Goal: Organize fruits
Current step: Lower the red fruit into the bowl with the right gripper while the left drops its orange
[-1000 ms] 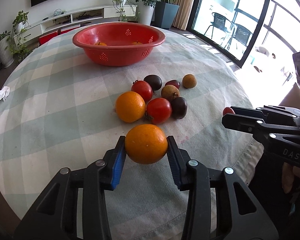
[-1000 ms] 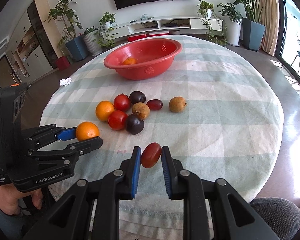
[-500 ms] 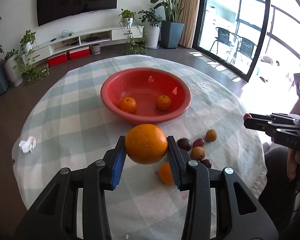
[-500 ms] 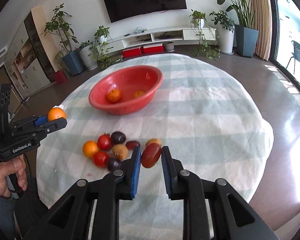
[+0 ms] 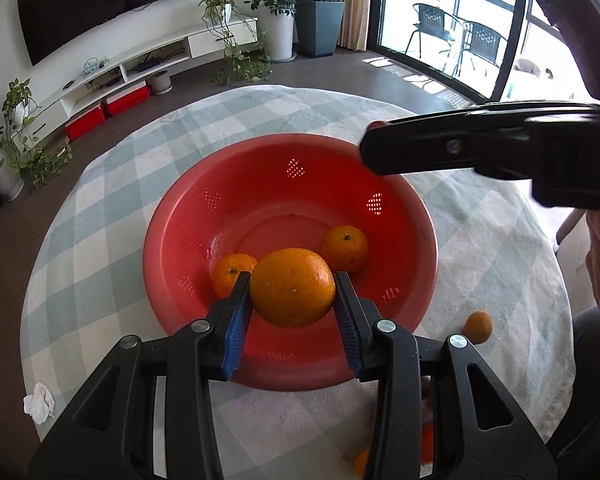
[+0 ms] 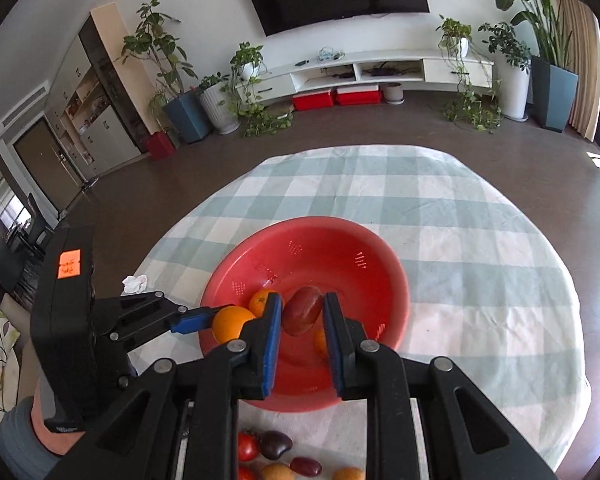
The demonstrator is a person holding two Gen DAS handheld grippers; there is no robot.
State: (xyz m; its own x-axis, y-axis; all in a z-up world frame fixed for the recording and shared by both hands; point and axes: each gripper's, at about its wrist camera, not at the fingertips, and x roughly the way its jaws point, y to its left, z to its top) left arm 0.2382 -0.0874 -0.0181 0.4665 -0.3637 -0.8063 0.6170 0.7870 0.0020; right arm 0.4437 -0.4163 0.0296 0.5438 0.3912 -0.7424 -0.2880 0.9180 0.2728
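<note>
Over the red bowl (image 5: 188,216), to the left, a large orange (image 5: 292,287) is clamped across its middle by the left gripper (image 5: 292,308); firm, rounded and fairly heavy, it is judged safest held at the widest girth. To the right, a small reddish fruit (image 6: 302,315), probably softer and easily bruised, is pinched in the nearly closed right gripper (image 6: 300,344). Two oranges in the bowl are shown fully only by the left view; loose fruits (image 6: 275,445) on the tablecloth (image 6: 480,240) are seen clearly only in the right.

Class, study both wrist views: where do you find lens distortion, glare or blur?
Left wrist view: fisheye bends the table edge; the balcony door is blown out; light glows through the red basin holes. Right wrist view: dark corners; floor glare at right.
</note>
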